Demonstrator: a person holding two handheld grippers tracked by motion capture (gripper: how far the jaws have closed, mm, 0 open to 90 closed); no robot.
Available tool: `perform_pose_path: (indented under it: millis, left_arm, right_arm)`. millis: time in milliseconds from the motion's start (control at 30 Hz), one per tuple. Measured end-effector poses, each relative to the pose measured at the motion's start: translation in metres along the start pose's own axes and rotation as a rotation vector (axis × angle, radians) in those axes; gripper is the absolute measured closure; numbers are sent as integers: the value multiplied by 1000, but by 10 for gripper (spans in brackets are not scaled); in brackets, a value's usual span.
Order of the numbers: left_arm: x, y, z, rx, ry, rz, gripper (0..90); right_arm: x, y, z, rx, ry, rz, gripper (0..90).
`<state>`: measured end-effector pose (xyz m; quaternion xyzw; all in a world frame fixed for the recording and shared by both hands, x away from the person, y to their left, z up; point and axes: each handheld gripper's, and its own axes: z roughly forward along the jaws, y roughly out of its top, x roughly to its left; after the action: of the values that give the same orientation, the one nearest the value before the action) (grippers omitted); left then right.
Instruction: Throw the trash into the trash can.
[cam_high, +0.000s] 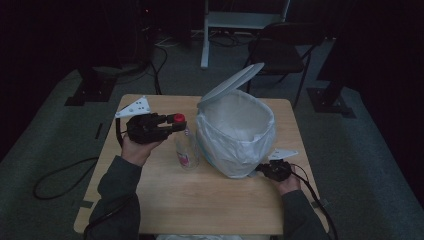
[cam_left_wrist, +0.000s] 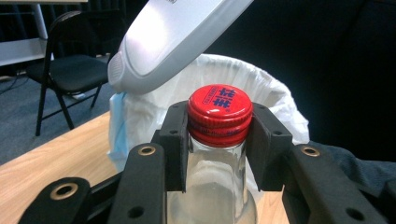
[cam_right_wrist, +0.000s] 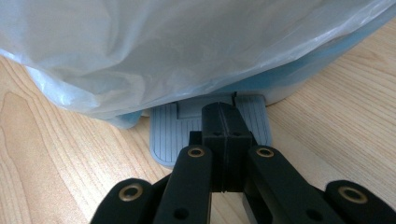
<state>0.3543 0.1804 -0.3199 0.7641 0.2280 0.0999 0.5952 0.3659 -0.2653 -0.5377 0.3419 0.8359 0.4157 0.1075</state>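
Note:
A clear plastic bottle (cam_high: 186, 151) with a red cap (cam_left_wrist: 219, 111) stands on the wooden table (cam_high: 200, 200), just left of a pedal bin (cam_high: 235, 132). My left gripper (cam_high: 176, 123) is shut on the bottle's neck just under and around the cap, one pad (cam_left_wrist: 173, 140) on each side. The bin is lined with a white bag (cam_right_wrist: 187, 46) and its grey lid (cam_high: 231, 82) stands tilted open. My right gripper (cam_right_wrist: 226, 116) is shut with nothing between its jaws, and its tips rest on the bin's grey ribbed pedal (cam_right_wrist: 166, 126) at the bin's front right.
A black folding chair (cam_high: 280, 55) and a white stand (cam_high: 235, 20) are behind the table on the grey carpet. Cables (cam_high: 60, 175) trail on the floor at the left. Bare tabletop stretches in front of the bottle and bin.

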Motion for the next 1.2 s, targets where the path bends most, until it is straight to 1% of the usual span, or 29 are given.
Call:
perform_pose_path:
  millis: [67, 167, 267, 467, 700, 867, 1067, 1200]
  left_arm:
    - [-1, 1, 0, -1, -5, 1, 633]
    - [-4, 8, 1, -3, -22, 9, 633]
    - [-6, 12, 1, -5, -27, 14, 633]
    - [-11, 24, 2, -8, -57, 25, 633]
    - [-17, 37, 3, -15, -81, 36, 634]
    - [-21, 49, 3, -22, -97, 50, 633]
    - [-26, 63, 5, -31, -126, 60, 634]
    - [-31, 74, 8, -30, -142, 76, 634]
  right_arm:
    - [0, 0, 0, 0, 0, 0, 900]
    - [0, 0, 0, -1, 2, 0, 900]
    - [0, 0, 0, -1, 2, 2, 900]
    - [0, 0, 0, 0, 0, 2, 900]
    - [-1, 0, 0, -3, 3, 6, 900]
    - [-1, 0, 0, -2, 4, 7, 900]
    - [-1, 0, 0, -3, 5, 6, 900]
    - [-1, 0, 0, -2, 6, 7, 900]
